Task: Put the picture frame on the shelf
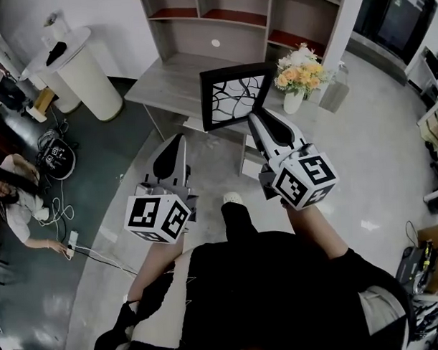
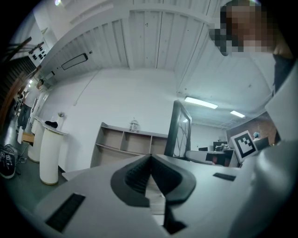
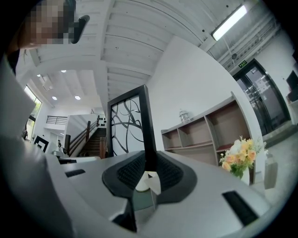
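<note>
picture frame (image 1: 232,95) edge clamped in right gripper (image 1: 254,119); left gripper (image 1: 177,138) jaws together, empty.

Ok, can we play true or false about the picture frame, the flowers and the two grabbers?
The right gripper holds the picture frame by its edge. True.
The picture frame already stands on the shelf. False: it is in the gripper, off the shelf.
The flowers sit in a white vase on the desk. True.
The left gripper holds a cup. False: its fingers are together, with nothing between them.
</note>
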The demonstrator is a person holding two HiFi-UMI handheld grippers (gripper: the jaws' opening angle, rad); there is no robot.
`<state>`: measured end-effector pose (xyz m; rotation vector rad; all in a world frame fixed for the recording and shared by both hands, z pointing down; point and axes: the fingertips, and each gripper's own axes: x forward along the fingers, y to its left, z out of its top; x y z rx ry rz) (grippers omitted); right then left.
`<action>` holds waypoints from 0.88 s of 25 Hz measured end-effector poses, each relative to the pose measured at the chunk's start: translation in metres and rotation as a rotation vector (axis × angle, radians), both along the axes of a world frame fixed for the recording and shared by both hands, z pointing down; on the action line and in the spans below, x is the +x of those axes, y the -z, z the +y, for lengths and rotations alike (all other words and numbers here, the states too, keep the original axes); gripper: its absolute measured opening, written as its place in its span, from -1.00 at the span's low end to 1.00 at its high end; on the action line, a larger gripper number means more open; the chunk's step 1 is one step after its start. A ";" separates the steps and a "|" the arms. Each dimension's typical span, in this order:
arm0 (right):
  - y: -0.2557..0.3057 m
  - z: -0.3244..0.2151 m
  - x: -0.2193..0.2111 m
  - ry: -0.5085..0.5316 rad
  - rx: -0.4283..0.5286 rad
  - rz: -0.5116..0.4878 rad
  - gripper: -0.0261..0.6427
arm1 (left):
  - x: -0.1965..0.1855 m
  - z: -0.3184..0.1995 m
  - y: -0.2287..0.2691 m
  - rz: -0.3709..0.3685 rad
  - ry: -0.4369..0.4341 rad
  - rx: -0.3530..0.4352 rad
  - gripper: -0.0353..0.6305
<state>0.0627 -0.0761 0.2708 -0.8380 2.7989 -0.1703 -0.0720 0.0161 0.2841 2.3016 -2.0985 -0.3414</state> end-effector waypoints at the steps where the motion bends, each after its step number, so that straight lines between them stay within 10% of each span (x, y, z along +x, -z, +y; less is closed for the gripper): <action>1: -0.003 -0.004 -0.002 -0.001 -0.002 0.000 -0.69 | -0.002 -0.003 -0.003 0.001 0.000 -0.001 -0.86; 22: 0.018 -0.225 -0.120 -0.020 0.000 0.013 -0.69 | -0.137 -0.193 0.008 0.036 0.067 0.000 -0.86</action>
